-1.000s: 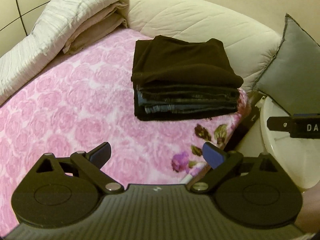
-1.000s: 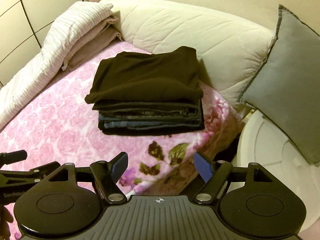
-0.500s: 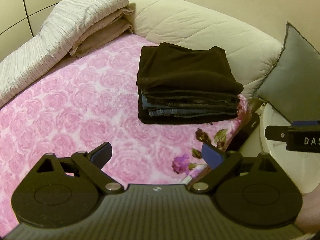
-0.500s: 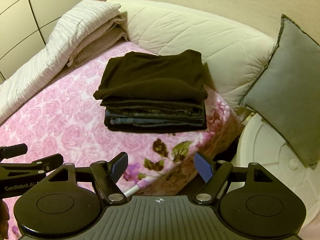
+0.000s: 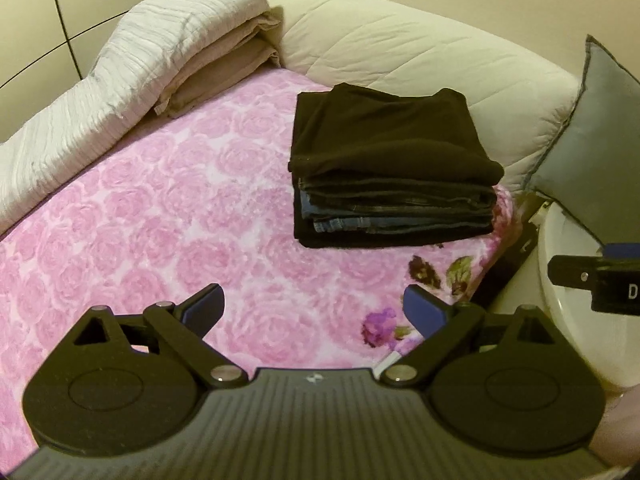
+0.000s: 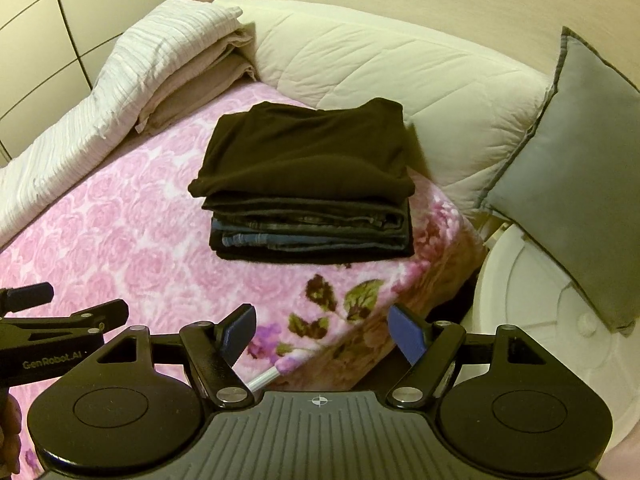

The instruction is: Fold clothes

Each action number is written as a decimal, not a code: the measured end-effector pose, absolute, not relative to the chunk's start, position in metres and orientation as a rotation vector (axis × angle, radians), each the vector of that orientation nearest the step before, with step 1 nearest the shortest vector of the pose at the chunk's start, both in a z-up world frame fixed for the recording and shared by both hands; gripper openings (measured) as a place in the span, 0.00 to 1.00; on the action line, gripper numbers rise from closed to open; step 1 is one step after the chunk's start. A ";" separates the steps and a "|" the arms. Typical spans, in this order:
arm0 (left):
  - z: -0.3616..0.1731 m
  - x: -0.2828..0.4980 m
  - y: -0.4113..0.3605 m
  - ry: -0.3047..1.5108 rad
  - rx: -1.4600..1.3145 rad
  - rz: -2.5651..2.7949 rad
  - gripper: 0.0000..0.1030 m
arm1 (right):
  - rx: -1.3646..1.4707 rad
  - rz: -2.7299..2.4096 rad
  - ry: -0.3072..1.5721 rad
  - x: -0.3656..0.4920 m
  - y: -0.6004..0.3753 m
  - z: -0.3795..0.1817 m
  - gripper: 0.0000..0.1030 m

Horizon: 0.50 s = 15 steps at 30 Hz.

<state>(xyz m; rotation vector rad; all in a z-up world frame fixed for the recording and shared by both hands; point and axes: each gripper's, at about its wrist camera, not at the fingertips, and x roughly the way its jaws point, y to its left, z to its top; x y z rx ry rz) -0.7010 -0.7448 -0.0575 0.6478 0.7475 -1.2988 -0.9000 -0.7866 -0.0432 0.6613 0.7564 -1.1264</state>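
Note:
A neat stack of folded clothes (image 5: pixel 390 168) (image 6: pixel 308 184) lies on the pink rose blanket (image 5: pixel 160 216) (image 6: pixel 120 240) near the bed's right corner; a dark brown garment is on top, with jeans and dark layers under it. My left gripper (image 5: pixel 312 306) hovers open over the blanket, well short of the stack, nothing between its blue pads. My right gripper (image 6: pixel 322 330) is open too, above the blanket's flowered corner. The right gripper's side shows at the right edge of the left wrist view, and the left gripper appears at the lower left of the right wrist view.
A cream quilted duvet (image 5: pixel 420 64) (image 6: pixel 400 76) lines the back. Folded white and beige bedding (image 5: pixel 160 60) (image 6: pixel 168 68) lies at the back left. A grey cushion (image 5: pixel 592 140) (image 6: pixel 572 168) leans over a white round object (image 6: pixel 532 300) beside the bed.
Both grippers have pulled back and risen from the stack, which now looks farther off. Both stay open and the stack has not moved.

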 end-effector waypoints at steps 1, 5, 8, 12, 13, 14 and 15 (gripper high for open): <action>-0.058 -0.700 -0.745 0.760 0.642 -1.300 0.92 | 0.661 -1.128 0.755 -0.900 -0.787 -0.043 0.74; -0.058 -0.698 -0.747 0.797 0.622 -1.296 0.92 | 0.660 -1.131 0.754 -0.899 -0.788 -0.042 0.74; -0.058 -0.697 -0.747 0.800 0.621 -1.297 0.92 | 0.650 -1.131 0.756 -0.897 -0.787 -0.041 0.74; -0.058 -0.698 -0.747 0.795 0.629 -1.306 0.92 | 0.649 -1.132 0.757 -0.896 -0.786 -0.040 0.74; -0.059 -0.698 -0.747 0.794 0.632 -1.308 0.92 | 0.651 -1.132 0.758 -0.895 -0.786 -0.040 0.74; -0.059 -0.698 -0.748 0.795 0.633 -1.309 0.92 | 0.651 -1.132 0.759 -0.895 -0.786 -0.040 0.74; -0.059 -0.698 -0.748 0.795 0.634 -1.309 0.92 | 0.652 -1.131 0.759 -0.894 -0.786 -0.041 0.74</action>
